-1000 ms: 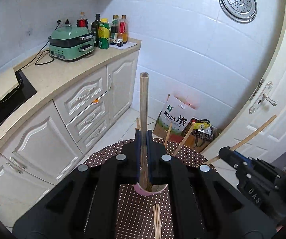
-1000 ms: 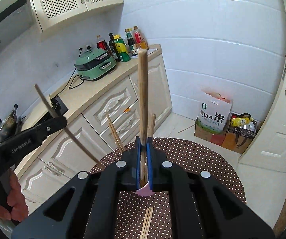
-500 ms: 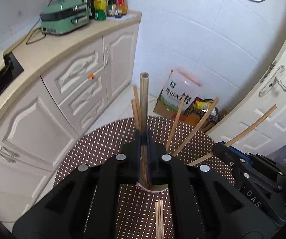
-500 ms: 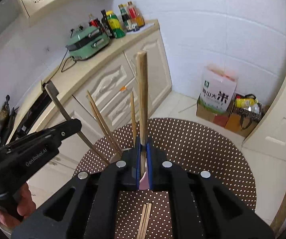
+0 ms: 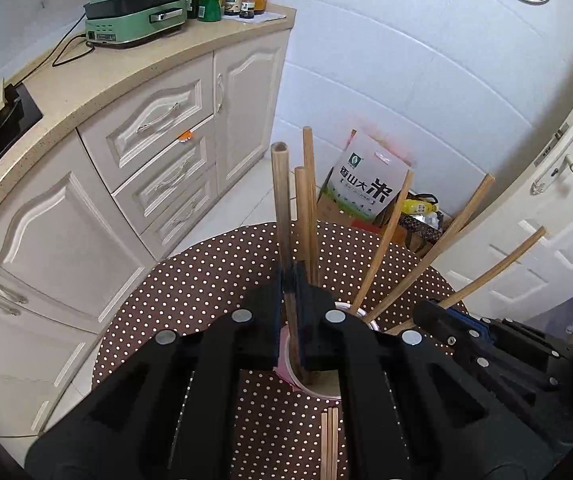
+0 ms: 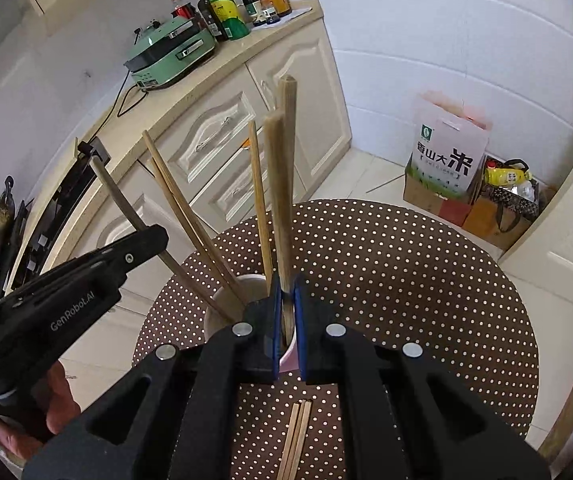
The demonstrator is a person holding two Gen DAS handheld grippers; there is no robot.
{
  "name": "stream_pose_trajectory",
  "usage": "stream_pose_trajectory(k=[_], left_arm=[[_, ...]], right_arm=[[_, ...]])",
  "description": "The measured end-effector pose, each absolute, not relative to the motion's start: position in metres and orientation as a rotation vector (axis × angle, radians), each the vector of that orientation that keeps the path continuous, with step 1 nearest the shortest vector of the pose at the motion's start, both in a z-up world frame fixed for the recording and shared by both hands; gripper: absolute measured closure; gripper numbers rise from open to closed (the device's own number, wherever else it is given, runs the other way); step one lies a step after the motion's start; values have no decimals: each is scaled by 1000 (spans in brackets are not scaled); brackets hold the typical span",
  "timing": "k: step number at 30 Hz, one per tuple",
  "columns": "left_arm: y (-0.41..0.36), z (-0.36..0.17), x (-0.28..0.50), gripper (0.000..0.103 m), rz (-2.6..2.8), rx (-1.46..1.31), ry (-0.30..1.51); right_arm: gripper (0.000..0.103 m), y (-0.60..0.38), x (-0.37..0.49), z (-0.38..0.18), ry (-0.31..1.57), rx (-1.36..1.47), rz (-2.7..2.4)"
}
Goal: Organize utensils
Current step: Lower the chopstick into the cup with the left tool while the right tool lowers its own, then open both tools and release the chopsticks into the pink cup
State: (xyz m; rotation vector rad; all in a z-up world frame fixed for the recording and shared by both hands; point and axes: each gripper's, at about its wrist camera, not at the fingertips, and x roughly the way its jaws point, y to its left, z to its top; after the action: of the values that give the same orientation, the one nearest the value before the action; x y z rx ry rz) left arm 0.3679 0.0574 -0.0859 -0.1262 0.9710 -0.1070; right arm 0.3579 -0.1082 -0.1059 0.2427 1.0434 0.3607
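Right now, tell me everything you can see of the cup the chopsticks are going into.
The cup is a small round container with a white rim and a pinkish outer wall, standing upright on the brown polka-dot tablecloth. Several wooden chopsticks lean out of it at different angles. Both grippers largely hide it. The right gripper and left gripper each clamp one chopstick whose lower end reaches into its mouth. Its material and inside cannot be told.

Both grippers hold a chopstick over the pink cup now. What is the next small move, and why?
Probably open both jaws a little and let go. The left gripper and right gripper are each shut on a chopstick whose lower end already sits inside the cup, beside other chopsticks standing there.
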Motion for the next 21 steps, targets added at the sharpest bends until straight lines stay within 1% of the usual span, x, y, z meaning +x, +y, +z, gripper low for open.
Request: stream_pose_trajectory(k=[2,4,5,6,7,8,10,21], left_arm=[[57,-86,367,95,-103,-111,974],[56,-87,369,92,-99,-88,988],[55,-88,368,84,-94,-78,1001],[57,-89,367,66,-87,-81,1004],[58,-88,366,53,-81,-87,999],[59,-86,363,42,-76,-99,983],[63,-81,355,42,-72,-122,940],[66,-80,333,42,-48,-102,959]], right_arm=[[95,-109,359,-107,1055,249,362],[94,-111,358,-108,1064,262,350],[87,-112,358,-109,1069,269,344],[80,-113,358,-108,1073,275,338],[64,-115,356,-108,1071,277,331],[56,-116,353,-106,1062,275,321],[56,-117,350,-103,1051,263,317],[54,-128,331,-94,1046,278,281]])
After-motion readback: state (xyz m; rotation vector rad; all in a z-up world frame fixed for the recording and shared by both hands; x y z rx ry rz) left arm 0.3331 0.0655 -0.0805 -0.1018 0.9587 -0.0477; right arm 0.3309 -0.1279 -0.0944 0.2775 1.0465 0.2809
